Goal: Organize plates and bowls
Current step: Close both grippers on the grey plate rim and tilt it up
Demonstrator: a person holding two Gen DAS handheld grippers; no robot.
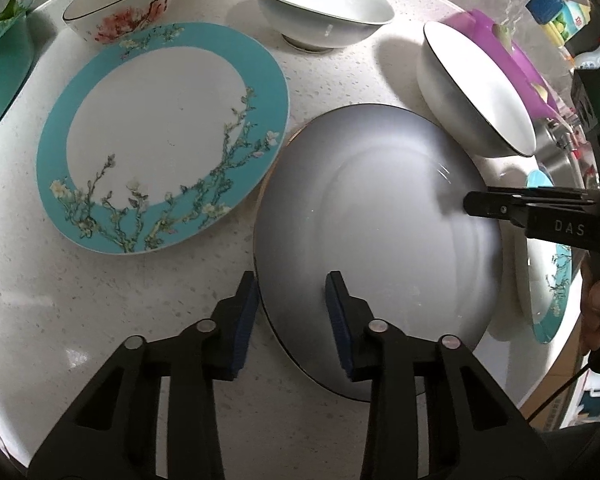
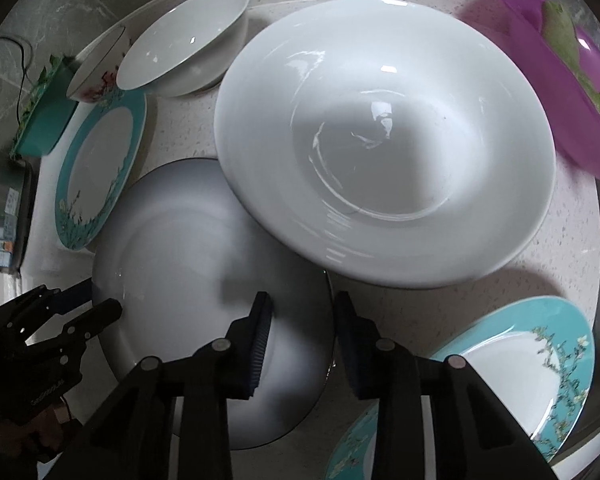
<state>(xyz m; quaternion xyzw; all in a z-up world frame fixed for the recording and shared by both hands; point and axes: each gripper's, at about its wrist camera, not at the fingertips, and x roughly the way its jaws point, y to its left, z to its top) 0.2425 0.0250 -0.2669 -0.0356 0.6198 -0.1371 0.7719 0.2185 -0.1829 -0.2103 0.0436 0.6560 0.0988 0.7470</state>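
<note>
Sorting is judged barely begun: nothing is seen stacked. On the counter (image 1: 40, 300) lie separately the white plate (image 1: 379, 240), a teal-rimmed plate (image 1: 160, 140) and the bowls, including a deep white bowl (image 2: 379, 140). Left gripper (image 1: 292, 312) and right gripper (image 2: 301, 340) both straddle the white plate's rim, jaws spread, pinching nothing
</note>
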